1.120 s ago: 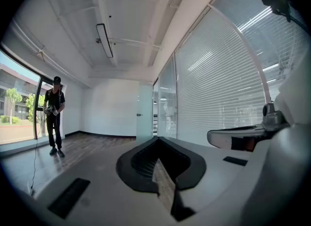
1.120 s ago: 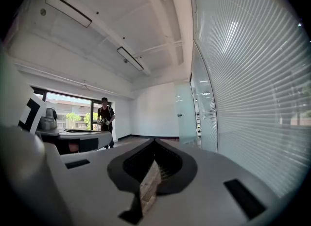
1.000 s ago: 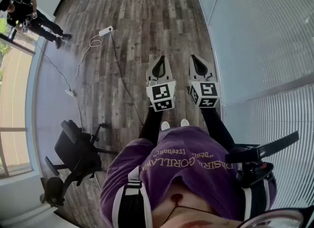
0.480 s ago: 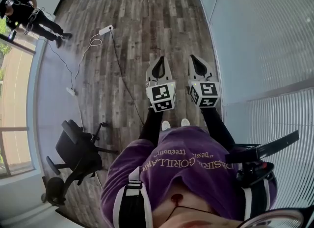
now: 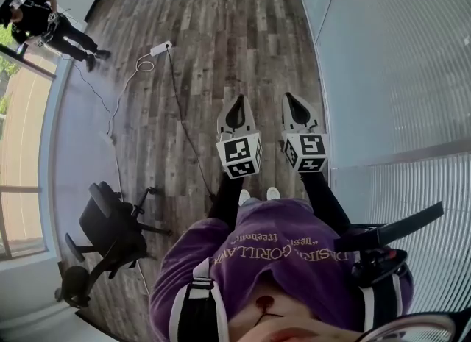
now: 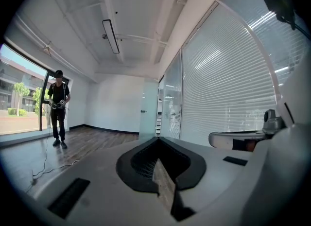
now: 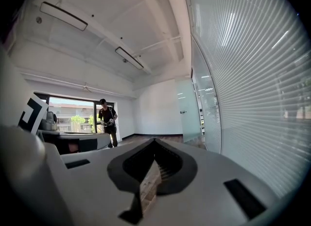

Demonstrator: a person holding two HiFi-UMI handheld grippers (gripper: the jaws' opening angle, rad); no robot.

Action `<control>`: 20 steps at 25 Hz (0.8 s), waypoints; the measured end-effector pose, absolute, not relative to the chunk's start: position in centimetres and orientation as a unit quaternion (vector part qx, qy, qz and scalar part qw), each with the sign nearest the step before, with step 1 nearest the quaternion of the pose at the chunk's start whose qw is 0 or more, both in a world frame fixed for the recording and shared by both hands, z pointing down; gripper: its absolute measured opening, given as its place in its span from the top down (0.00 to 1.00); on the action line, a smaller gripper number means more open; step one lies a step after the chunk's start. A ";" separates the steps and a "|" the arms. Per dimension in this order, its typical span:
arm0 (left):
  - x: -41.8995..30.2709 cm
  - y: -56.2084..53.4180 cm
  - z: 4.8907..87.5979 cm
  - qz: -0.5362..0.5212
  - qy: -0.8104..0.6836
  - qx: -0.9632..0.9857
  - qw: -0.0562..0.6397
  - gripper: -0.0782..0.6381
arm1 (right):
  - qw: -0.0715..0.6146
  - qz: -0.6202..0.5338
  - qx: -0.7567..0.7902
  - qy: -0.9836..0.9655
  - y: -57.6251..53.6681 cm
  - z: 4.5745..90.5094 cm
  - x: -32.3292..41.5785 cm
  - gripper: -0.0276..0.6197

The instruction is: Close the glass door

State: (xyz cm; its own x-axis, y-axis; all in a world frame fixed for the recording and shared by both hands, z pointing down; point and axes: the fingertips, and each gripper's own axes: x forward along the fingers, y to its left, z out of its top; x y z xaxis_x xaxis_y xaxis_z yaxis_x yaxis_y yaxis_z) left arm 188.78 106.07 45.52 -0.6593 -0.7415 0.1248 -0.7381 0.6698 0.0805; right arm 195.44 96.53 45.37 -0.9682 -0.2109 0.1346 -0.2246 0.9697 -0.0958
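the step in hand looks like the approach - nothing is touched yet. the glass door (image 6: 148, 107) stands well ahead of both tools at the far end of the room. it is a frosted panel with a small handle, and there seems to be a gap just to its right, so i judge it not yet shut. the left tool (image 5: 237, 101) has its jaws pressed together with nothing between them. the right tool (image 5: 294, 99) is the same, closed and empty.

the next move calls for covering the wood floor (image 5: 199, 46) ahead of the tools. after that, a closed tool tip could go against the door's edge or handle and push it home, so no grip seems needed.

both hands hold the tools out in front of the body, side by side and near each other. they point almost level, tips a touch down, with the marker cubes facing back. the blind-covered glass wall (image 5: 397, 76) runs close along the right tool's outer side.
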 end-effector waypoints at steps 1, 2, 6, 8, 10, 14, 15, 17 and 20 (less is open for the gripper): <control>188.9 105.7 45.4 -0.017 -0.911 0.405 0.075 0.89 | 0.062 0.055 0.107 -0.991 96.3 45.3 195.5 0.97; 189.0 105.4 45.3 -0.022 -0.912 0.403 0.076 0.89 | 0.062 0.054 0.104 -0.991 96.0 45.2 195.6 0.97; 189.3 103.8 45.4 -0.025 -0.913 0.398 0.080 0.89 | 0.062 0.055 0.096 -0.992 94.8 45.1 195.8 0.97; 188.9 102.9 45.6 -0.017 -0.913 0.400 0.080 0.89 | 0.059 0.059 0.097 -0.992 94.0 45.0 195.4 0.97; 188.2 102.4 45.3 -0.015 -0.913 0.400 0.076 0.89 | 0.055 0.058 0.097 -0.992 93.5 44.9 194.7 0.97; 186.3 100.9 44.6 -0.020 -0.912 0.405 0.060 0.89 | 0.046 0.052 0.097 -0.993 92.4 44.4 193.0 0.97; 185.7 100.3 44.4 -0.020 -0.912 0.407 0.055 0.89 | 0.042 0.051 0.099 -0.993 92.0 44.3 192.4 0.97; 184.2 99.1 44.3 -0.021 -0.911 0.410 0.048 0.89 | 0.036 0.051 0.101 -0.993 90.9 44.2 190.7 0.97; 181.3 97.3 44.6 -0.027 -0.910 0.411 0.048 0.89 | 0.036 0.050 0.099 -0.993 89.3 44.3 187.7 0.97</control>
State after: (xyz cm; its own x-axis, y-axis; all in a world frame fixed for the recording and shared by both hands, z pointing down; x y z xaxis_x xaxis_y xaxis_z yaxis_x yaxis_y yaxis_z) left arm 181.34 97.29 44.62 -0.6581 -0.7502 0.0648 -0.7451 0.6612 0.0873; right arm 187.67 89.29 44.33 -0.9779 -0.1925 0.0815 -0.1997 0.9755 -0.0921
